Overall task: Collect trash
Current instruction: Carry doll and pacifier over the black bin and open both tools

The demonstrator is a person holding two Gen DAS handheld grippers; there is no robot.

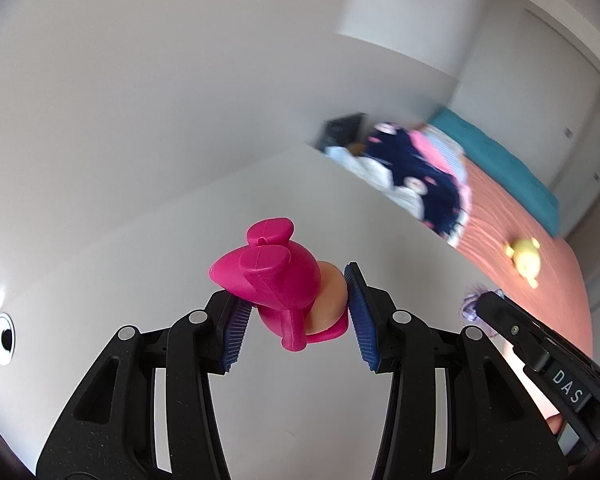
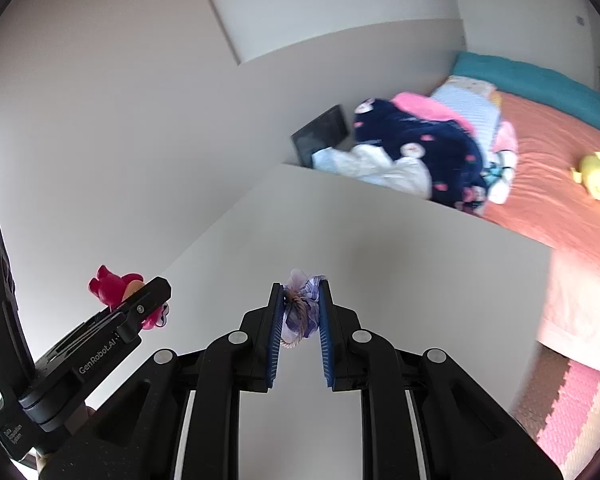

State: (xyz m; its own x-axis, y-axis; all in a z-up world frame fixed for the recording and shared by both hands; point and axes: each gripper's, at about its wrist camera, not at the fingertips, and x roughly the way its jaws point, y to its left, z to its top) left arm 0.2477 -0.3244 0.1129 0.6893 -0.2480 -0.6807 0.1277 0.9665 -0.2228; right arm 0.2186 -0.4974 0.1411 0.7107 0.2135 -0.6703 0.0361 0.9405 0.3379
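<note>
Carrying both loads over the white table [image 2: 380, 240], bed [image 2: 560, 152] with its clothes heap [image 2: 420, 148] lying beyond. Gripping a pink plastic toy figure [image 1: 276, 280] in the left gripper [image 1: 296, 320], jaws standing about halfway apart on it, pads catching only its lower part, so risking it twisting loose. Pinching a small lilac crumpled scrap [image 2: 300, 304] in the right gripper [image 2: 299, 332], jaws nearly together; flimsy, so possibly slipping out.
</note>
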